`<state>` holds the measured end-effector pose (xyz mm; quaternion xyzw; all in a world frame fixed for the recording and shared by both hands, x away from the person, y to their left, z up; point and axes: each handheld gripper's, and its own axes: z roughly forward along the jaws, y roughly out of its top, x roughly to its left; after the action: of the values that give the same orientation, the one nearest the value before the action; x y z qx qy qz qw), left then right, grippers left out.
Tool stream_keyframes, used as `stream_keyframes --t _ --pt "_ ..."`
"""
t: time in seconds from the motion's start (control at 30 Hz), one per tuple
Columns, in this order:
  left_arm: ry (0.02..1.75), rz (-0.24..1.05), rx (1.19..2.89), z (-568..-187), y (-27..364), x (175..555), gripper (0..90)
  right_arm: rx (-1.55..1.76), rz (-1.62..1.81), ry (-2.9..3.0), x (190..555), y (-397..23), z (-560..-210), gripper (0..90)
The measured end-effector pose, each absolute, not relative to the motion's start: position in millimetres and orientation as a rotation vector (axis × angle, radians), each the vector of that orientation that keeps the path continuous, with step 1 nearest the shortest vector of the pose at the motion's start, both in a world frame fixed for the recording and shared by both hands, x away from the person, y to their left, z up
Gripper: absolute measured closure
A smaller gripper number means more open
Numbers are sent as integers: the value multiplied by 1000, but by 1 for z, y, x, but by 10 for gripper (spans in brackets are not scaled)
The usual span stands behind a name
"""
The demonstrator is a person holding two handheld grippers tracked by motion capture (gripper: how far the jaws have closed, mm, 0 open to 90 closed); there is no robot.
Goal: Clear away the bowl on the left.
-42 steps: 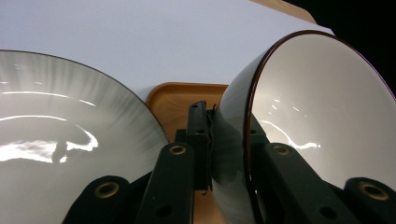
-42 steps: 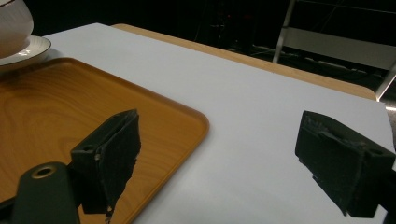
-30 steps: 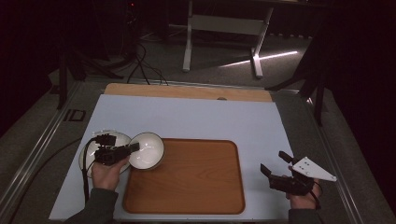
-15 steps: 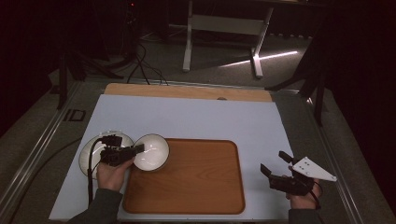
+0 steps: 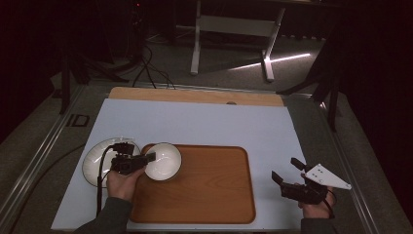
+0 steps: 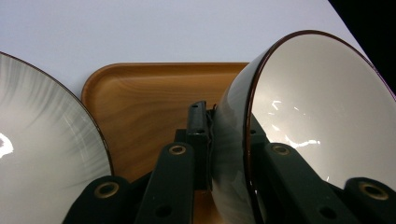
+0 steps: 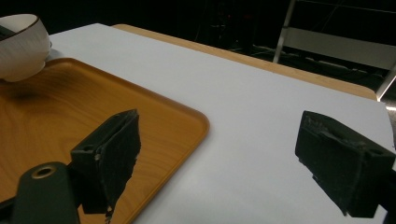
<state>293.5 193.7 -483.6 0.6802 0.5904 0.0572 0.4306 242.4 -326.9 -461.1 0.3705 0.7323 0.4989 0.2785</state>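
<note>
A white bowl [image 5: 165, 162] with a dark rim is over the left edge of the wooden tray [image 5: 209, 195]. My left gripper [image 5: 149, 157] is shut on its rim, one jaw inside and one outside. In the left gripper view the bowl [image 6: 317, 116] tilts between the jaws of that gripper [image 6: 227, 133], with the tray [image 6: 149, 98] behind. I cannot tell whether the bowl touches the tray. My right gripper [image 5: 286, 169] rests open on the table, right of the tray. In the right gripper view, that gripper [image 7: 219, 154] has wide-apart jaws with nothing between them.
A white plate [image 5: 96, 163] with a dark rim lies on the pale mat [image 5: 195, 122] left of the tray, close beside the bowl; the plate [image 6: 37, 140] is large in the left gripper view. The bowl [image 7: 21, 44] sits far left past the tray [image 7: 70, 107]. Dark floor surrounds the table.
My left gripper and the bowl have shifted a little to the right, from beside the plate onto the tray's left edge. The right gripper has stayed put.
</note>
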Motion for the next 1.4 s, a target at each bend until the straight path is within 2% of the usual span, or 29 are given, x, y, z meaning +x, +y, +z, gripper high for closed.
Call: stream_keyframes --t 1.4 --pt "1448 119 1785 -502 161 294 808 978 1348 1973 246 -325 -460 139"
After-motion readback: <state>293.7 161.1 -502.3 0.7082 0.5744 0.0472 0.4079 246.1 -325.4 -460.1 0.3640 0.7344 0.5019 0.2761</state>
